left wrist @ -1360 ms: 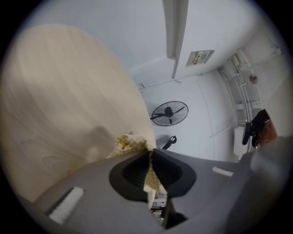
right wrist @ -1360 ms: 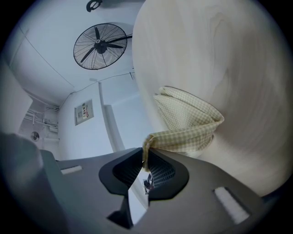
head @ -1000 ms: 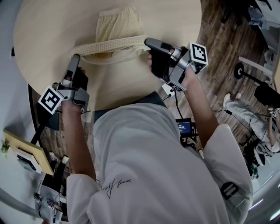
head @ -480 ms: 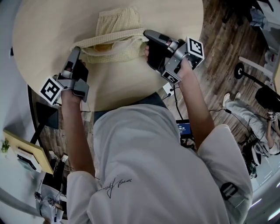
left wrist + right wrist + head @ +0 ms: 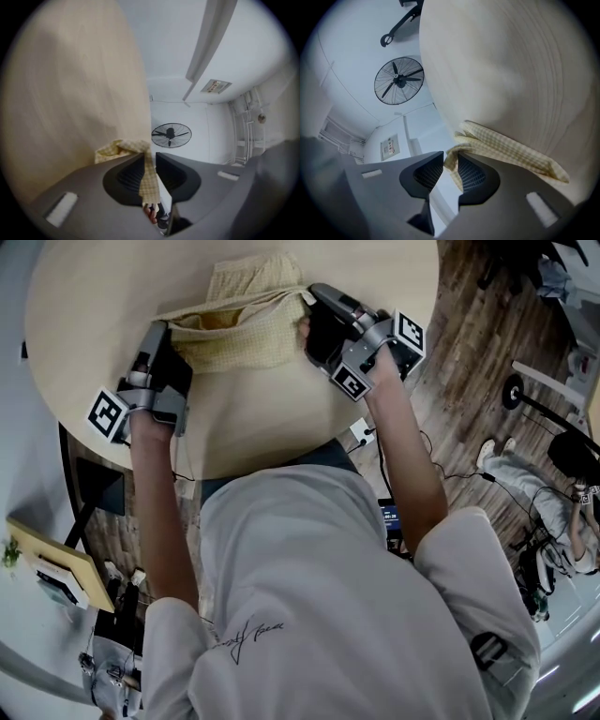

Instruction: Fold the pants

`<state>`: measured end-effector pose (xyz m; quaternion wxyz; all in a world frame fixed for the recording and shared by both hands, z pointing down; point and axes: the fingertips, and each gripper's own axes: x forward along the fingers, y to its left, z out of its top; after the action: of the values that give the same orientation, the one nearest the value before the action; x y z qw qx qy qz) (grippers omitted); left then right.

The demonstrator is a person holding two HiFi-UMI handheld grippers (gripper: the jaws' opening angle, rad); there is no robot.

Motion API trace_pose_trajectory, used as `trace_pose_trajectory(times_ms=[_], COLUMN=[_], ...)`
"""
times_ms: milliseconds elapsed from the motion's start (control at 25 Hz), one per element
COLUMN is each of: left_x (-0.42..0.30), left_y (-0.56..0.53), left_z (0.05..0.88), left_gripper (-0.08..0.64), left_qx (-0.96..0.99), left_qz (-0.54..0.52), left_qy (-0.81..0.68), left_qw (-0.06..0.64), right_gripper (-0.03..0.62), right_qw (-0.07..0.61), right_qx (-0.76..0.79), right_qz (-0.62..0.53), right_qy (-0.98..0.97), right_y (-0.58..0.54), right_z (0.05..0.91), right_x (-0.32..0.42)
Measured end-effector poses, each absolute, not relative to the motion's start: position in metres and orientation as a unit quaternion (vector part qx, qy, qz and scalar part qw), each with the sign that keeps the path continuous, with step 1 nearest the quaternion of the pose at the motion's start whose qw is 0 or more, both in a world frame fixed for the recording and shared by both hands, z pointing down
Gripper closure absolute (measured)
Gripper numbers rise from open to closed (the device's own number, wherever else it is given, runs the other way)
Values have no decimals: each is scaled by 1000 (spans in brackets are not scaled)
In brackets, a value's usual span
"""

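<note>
First fold nearly done: near edge of the yellow check pants [image 5: 246,329] is brought over the far part, at the far side of the tabletop [image 5: 262,418]. Left tongs [image 5: 157,331] are clenched on the left corner. Right tongs [image 5: 314,293] are easing apart, cloth btwn them but loose. Still to do: release, flatten, prob. a 2nd fold. Vs. a sec ago, both tongs have carried the edge farther & lower.

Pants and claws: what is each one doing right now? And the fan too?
pants, doubled over on the table, one edge held at both ends.
left claw, shut on the pants.
right claw, jaws opening, cloth between them.
fan, blades look still.
</note>
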<state>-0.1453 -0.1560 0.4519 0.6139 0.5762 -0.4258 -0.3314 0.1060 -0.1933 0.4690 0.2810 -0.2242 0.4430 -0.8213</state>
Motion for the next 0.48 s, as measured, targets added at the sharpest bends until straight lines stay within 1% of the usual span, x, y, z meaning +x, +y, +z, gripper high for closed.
trace_pose_trajectory(times_ms=[120, 200, 240, 360, 440, 480], left_x=[-158, -166, -168, -166, -162, -160], left_y=[-167, -170, -171, -168, -166, -165], left_z=[442, 436, 433, 429, 428, 428], left_gripper=[454, 415, 397, 397, 397, 397], left_qx=[579, 590, 596, 618, 633, 640], left_qz=[-367, -371, -369, -345, -322, -309], left_qy=[-431, -434, -435, -439, -444, -448], left_qw=[587, 571, 566, 554, 547, 543], right_gripper=[506, 494, 494, 495, 518, 559], right_qw=[321, 335, 337, 323, 308, 298], right_qx=[-244, -252, -254, -254, -254, -255], right_qz=[-802, -790, -786, -777, -774, -772], right_qy=[440, 446, 453, 477, 492, 501], right_y=[-209, -217, -218, -217, -214, -212], right_z=[471, 469, 468, 464, 463, 461], right_x=[115, 119, 119, 120, 120, 119])
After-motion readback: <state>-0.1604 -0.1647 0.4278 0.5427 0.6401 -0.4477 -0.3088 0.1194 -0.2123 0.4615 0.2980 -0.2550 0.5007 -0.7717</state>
